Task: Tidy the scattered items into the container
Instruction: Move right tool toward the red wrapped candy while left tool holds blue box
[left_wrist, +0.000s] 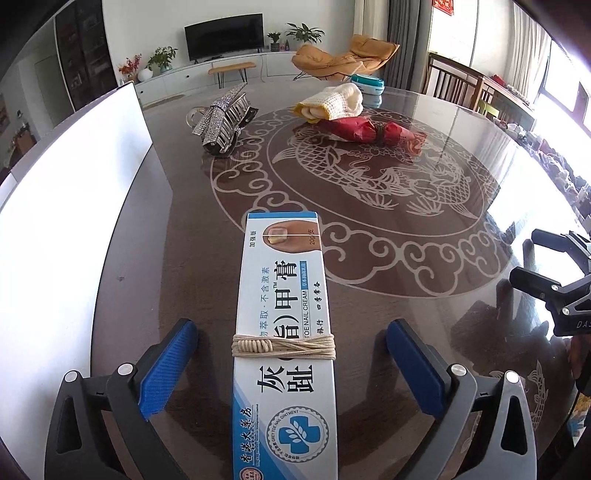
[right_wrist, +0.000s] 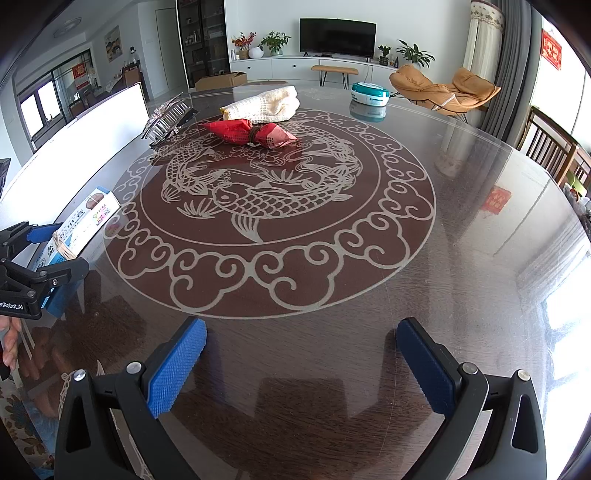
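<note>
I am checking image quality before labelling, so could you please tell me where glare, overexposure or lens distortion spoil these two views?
Left wrist view: the white container is blown out to featureless white, the windows at right flare, and the table edge bows. Right wrist view: window glare washes the glass table at right, and fisheye bending curves the room's edges; the red bundle stays sharp.

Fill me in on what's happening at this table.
A person holds a claw in each hand over a glass-topped table. The left claw is open around a string-tied ointment box, pads clear of it. The right claw is open and empty. A hair clip, red bundle and cloth wait.
</note>
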